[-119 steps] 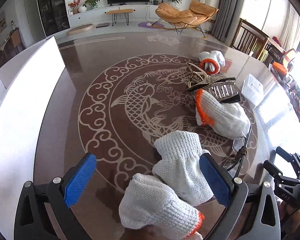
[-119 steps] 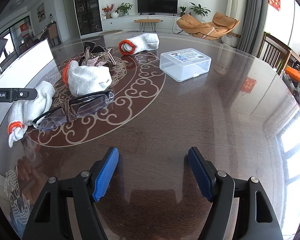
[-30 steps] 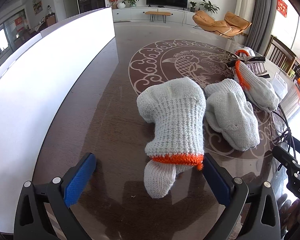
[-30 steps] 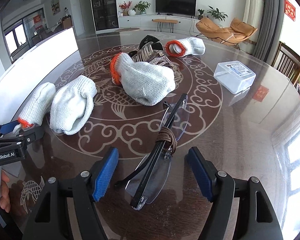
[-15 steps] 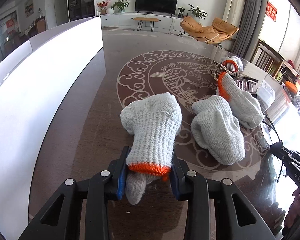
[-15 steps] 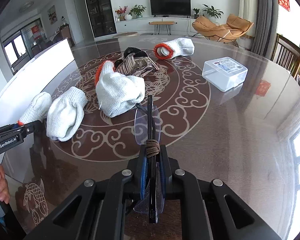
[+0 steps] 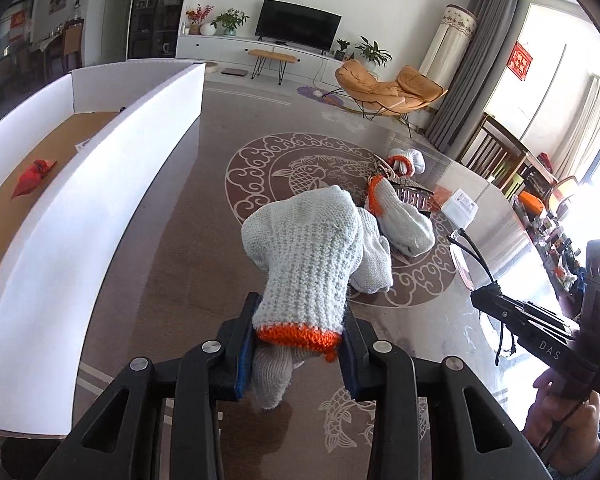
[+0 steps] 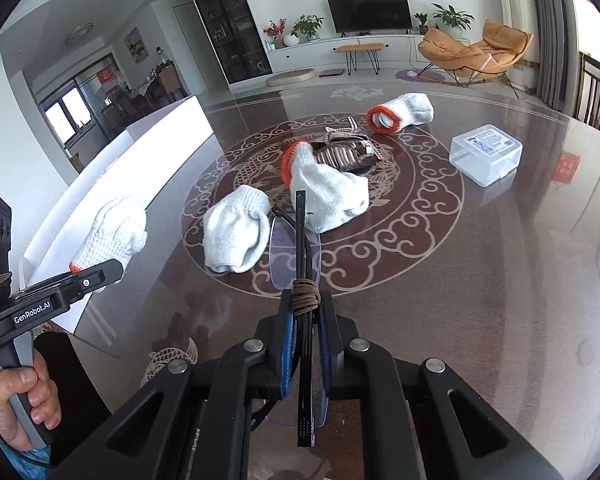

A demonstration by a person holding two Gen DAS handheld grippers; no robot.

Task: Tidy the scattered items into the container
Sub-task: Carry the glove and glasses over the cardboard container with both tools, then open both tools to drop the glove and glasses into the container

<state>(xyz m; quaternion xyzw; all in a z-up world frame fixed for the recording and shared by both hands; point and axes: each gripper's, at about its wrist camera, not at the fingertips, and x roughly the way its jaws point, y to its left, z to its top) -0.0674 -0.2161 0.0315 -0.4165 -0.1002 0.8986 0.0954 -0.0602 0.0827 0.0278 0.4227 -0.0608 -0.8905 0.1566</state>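
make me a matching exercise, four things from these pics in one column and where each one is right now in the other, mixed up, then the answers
Column 1
1. safety glasses
2. glove with orange cuff
3. red pouch
4. clear plastic box

Column 2
A. lying inside the white container
B. clamped in the left hand-held gripper
C. resting on the table, untouched
D. clamped in the right hand-held gripper

Pairs: 1-D, 2-B, 3-A, 4-C
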